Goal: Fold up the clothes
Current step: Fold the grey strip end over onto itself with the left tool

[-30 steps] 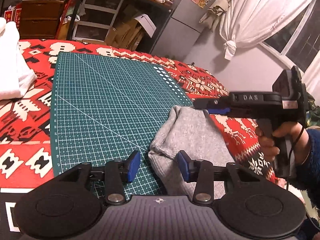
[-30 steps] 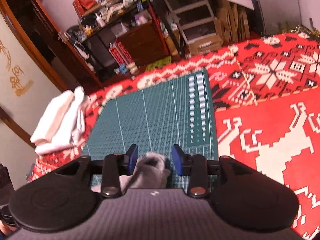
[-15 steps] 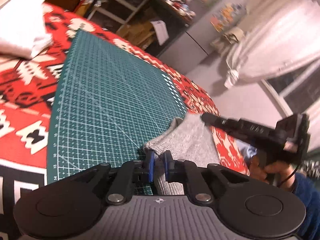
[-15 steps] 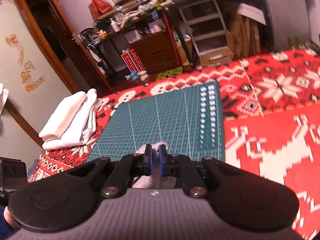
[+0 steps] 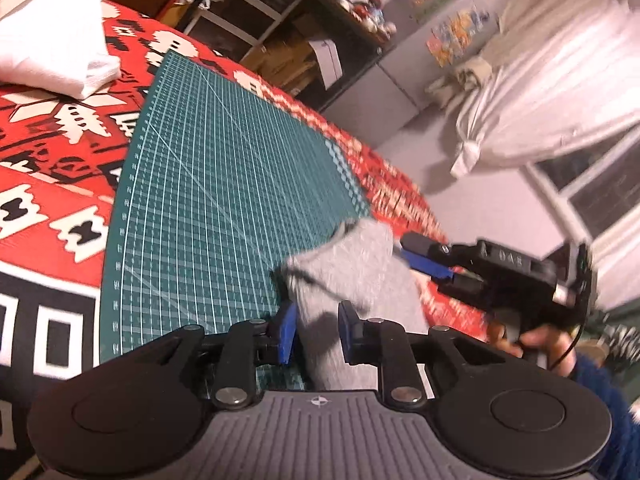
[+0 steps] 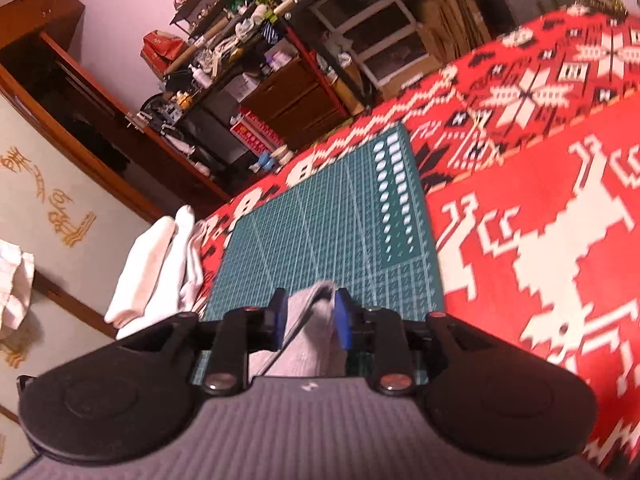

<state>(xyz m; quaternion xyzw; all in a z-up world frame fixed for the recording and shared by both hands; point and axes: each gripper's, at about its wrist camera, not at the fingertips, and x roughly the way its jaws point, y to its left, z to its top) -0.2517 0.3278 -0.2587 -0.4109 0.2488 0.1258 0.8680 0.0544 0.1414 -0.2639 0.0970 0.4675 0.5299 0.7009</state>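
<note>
Nearest to me, my left claw (image 5: 316, 330) has its blue pads on either side of a bunched edge of the soft grey knit garment (image 5: 352, 276). The jaws are opening, with the cloth between them; there's a visible gap at the right-hand pad, so I judge it is no longer pinched. My right claw (image 6: 310, 316) sits at the neighbouring edge of the same grey cloth, a raised fold of it standing between the pads, and those jaws are opening too. In the left view that right claw comes in from the side, my hand (image 5: 532, 344) round its handle, its blue tip just at the garment's far corner.

I hold both claws along one edge because a fold needs two corners carried together. The garment lies at the near right part of the green gridded cutting mat (image 5: 224, 200), spilling off it toward me; the mat gives a flat, square place to line the fold against.

Beyond the mat, on the red and white patterned blanket (image 6: 540, 220) covering the surface, a folded white cloth pile (image 5: 52, 44) sits well apart, likely set aside so finished pieces stay clear. Cluttered shelves (image 6: 248, 52) stand farthest back.
</note>
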